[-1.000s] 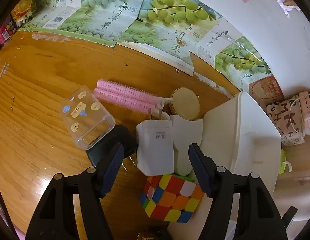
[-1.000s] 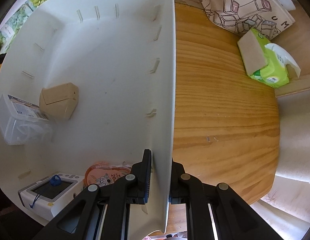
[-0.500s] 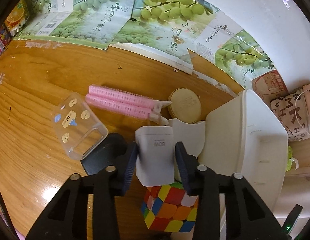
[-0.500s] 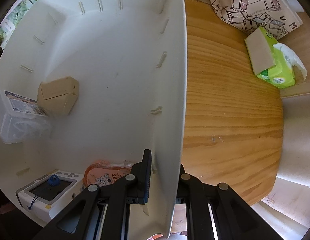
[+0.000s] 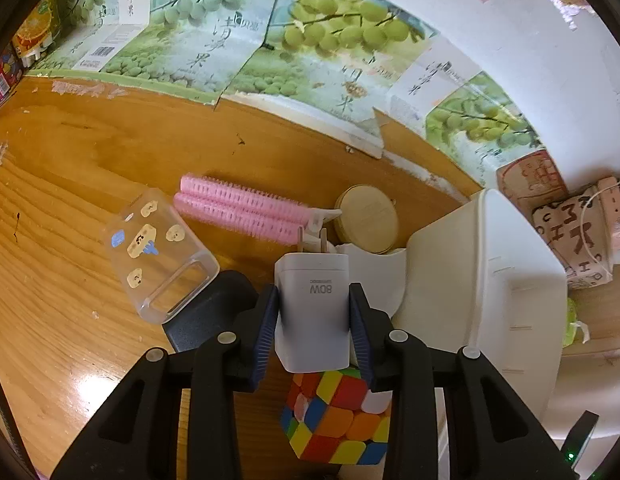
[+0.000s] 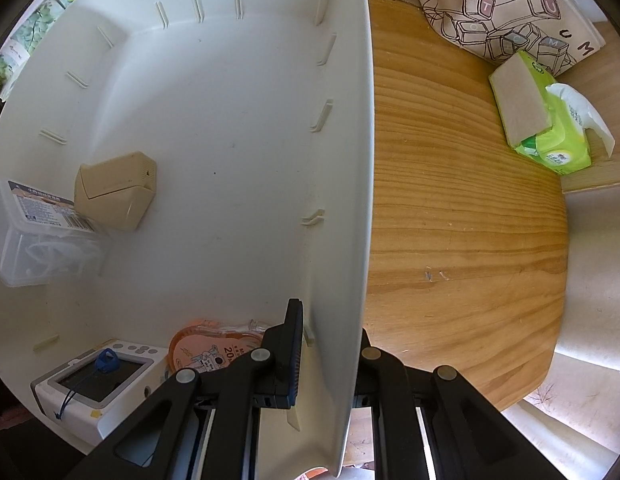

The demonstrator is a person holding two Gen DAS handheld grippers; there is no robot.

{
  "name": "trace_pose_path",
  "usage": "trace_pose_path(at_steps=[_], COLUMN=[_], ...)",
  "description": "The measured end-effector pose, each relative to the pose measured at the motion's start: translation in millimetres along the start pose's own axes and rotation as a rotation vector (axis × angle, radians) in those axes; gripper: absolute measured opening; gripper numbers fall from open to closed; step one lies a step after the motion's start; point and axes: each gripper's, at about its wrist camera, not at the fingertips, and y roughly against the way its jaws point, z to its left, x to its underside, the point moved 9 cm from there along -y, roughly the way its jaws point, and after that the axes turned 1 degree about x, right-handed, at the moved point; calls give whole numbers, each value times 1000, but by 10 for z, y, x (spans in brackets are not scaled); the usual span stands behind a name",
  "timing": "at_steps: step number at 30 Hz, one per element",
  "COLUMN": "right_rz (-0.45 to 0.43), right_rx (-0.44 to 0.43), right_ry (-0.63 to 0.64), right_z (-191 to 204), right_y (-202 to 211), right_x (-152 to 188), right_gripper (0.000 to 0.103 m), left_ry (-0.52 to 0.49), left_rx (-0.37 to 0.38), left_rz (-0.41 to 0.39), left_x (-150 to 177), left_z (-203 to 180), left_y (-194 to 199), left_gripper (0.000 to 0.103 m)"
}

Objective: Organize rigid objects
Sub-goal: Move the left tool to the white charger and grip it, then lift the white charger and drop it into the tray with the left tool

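My left gripper (image 5: 313,296) is shut on a white wall charger (image 5: 312,320), its two prongs pointing away from me. Below it lies a multicoloured puzzle cube (image 5: 338,424). On the wooden table beyond lie pink hair rollers (image 5: 238,210), a clear plastic box with stickers (image 5: 158,252), a round wooden lid (image 5: 368,220), a black object (image 5: 206,312) and a white piece (image 5: 374,276). My right gripper (image 6: 330,320) is shut on the side wall of the white bin (image 6: 342,200). Inside the bin are a beige box (image 6: 114,194), a clear labelled box (image 6: 42,240), a white screen device (image 6: 94,380) and an orange packet (image 6: 206,348).
The white bin (image 5: 482,280) stands just right of the charger. Grape-printed cartons (image 5: 270,40) line the back wall. A green tissue pack (image 6: 542,128) and a patterned bag (image 6: 506,16) sit right of the bin, near the table's edge.
My left gripper's jaws have come together from wide open onto the white charger. My right gripper keeps its hold on the bin wall, which has shifted slightly in view.
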Motion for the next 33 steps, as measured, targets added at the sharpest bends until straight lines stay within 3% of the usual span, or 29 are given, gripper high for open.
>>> trace_pose_path(at_steps=[9,21,33], right_rz=[-7,-36,-58], right_rx=[4,17,30], right_ry=[0,-1,14], right_z=[7,40,67], right_y=[-8,44,86], right_x=[37,84,115], right_gripper=[14,14,15], left_ry=[-8,-41,-167], left_rx=[41,146,202], left_rz=[-91,-283,-343], left_x=[-47,-106,85], left_z=[-49,-103,-375], left_y=[250,850,1270], left_gripper=[36,36,36])
